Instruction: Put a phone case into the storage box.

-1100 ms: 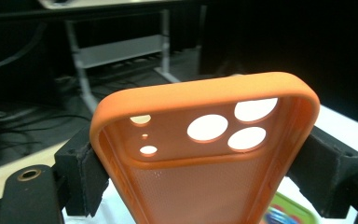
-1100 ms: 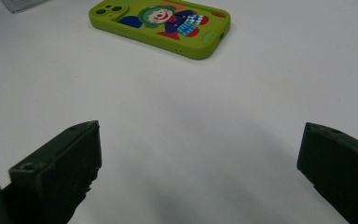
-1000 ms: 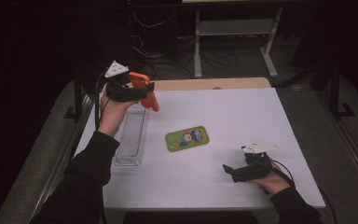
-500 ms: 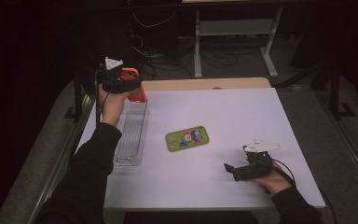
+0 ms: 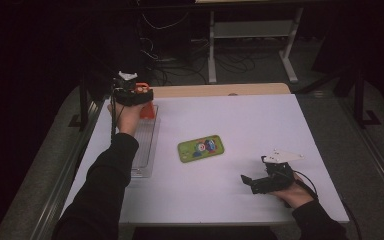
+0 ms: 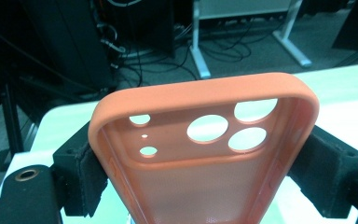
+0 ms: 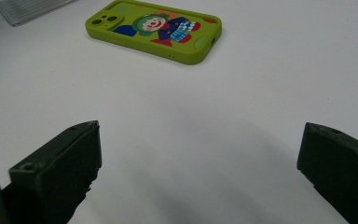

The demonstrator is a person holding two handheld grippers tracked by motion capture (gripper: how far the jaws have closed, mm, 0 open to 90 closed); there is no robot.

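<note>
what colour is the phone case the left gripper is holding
Orange phone case, shown best in the left gripper view.

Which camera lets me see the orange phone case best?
The left gripper view: the orange phone case is close up there, so you can see its camera holes and the black pads pressing its sides. In the high view the case is a small orange patch under the left gripper, above the clear tray.

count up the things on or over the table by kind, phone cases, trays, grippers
phone cases: 2, the orange phone case clamped in the left gripper and the green phone case lying on the table
clear trays: 1, the clear tray at the table's left side
grippers: 2, the left gripper and the right gripper
total: 5
</note>
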